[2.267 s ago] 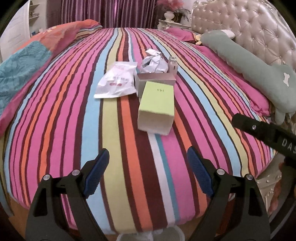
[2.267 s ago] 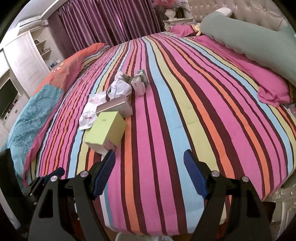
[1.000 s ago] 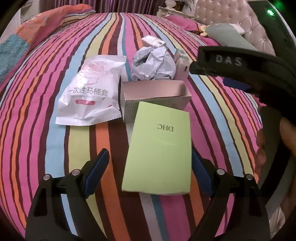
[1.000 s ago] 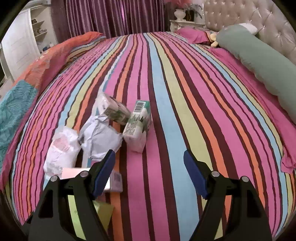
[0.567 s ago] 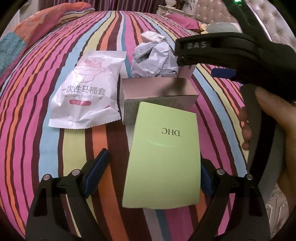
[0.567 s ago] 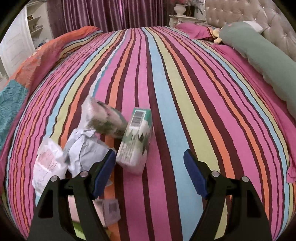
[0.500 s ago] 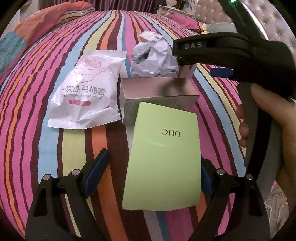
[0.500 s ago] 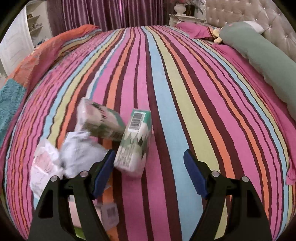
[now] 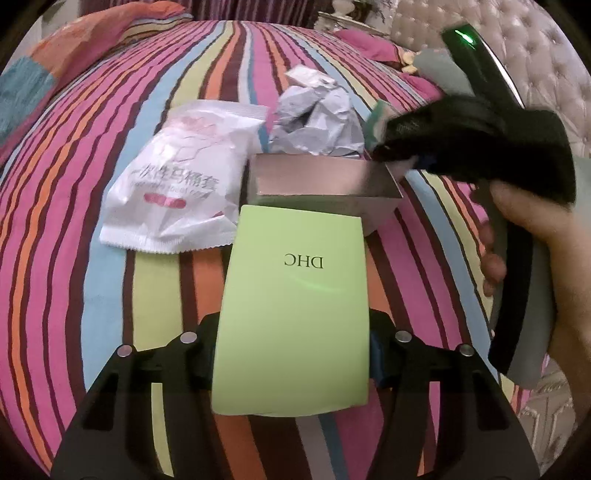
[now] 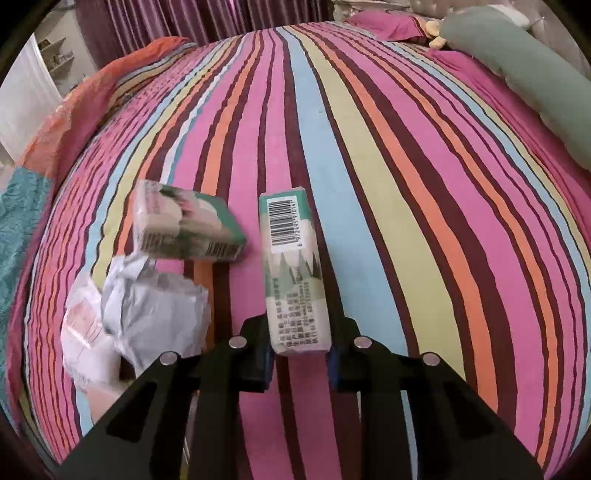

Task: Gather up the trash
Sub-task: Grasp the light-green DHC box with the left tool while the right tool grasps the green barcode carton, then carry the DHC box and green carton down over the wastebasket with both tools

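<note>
My left gripper [image 9: 291,354] is shut on a light green DHC box [image 9: 295,302] lying on the striped bed. Behind it lie a pink open box [image 9: 321,184], a white plastic packet [image 9: 177,184] and crumpled grey paper [image 9: 317,122]. My right gripper [image 10: 300,354] is shut on the near end of a green-and-white tissue pack [image 10: 293,273] with a barcode. A second tissue pack [image 10: 184,225] lies to its left, with the crumpled paper [image 10: 155,310] nearer. The right gripper's black body [image 9: 480,140] and the hand holding it show in the left wrist view.
The striped bedspread [image 10: 388,184] stretches away in front. A long green pillow [image 10: 517,74] and pink pillow [image 10: 384,18] lie at the far right by the tufted headboard [image 9: 517,48]. An orange and teal blanket [image 10: 55,122] lies on the left.
Both grippers have closed: the left on the green DHC box, the right on the barcode tissue pack. Both moved forward onto their items.
</note>
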Available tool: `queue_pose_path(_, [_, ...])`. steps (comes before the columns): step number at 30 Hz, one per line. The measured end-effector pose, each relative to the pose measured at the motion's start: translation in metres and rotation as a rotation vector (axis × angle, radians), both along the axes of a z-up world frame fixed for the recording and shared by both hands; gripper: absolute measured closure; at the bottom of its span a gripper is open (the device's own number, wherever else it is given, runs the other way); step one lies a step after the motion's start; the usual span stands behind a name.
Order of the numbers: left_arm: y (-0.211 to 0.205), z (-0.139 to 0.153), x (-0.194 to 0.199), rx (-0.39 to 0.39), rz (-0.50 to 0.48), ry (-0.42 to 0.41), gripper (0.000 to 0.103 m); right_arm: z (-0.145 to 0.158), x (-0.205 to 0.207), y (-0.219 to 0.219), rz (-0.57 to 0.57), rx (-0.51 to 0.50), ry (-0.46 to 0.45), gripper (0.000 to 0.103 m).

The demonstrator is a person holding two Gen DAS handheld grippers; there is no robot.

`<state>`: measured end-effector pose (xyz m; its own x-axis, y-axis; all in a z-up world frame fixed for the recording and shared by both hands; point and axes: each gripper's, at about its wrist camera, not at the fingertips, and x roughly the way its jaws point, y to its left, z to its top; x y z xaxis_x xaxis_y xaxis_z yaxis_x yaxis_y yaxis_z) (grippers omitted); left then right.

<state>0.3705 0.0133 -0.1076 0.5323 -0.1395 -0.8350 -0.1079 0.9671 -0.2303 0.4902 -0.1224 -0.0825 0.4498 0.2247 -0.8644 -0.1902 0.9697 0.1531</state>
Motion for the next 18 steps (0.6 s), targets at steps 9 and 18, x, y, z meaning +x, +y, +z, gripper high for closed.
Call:
queue_pose_path(9, [0.005, 0.008, -0.028, -0.030, 0.024, -0.023, 0.047, 0.006, -0.047, -0.038, -0.018, 0.086, -0.021, 0.084])
queue_pose_path(18, [0.017, 0.025, -0.068, -0.037, 0.055, -0.051, 0.047, 0.029, -0.114, -0.078, -0.043, 0.156, -0.079, 0.084])
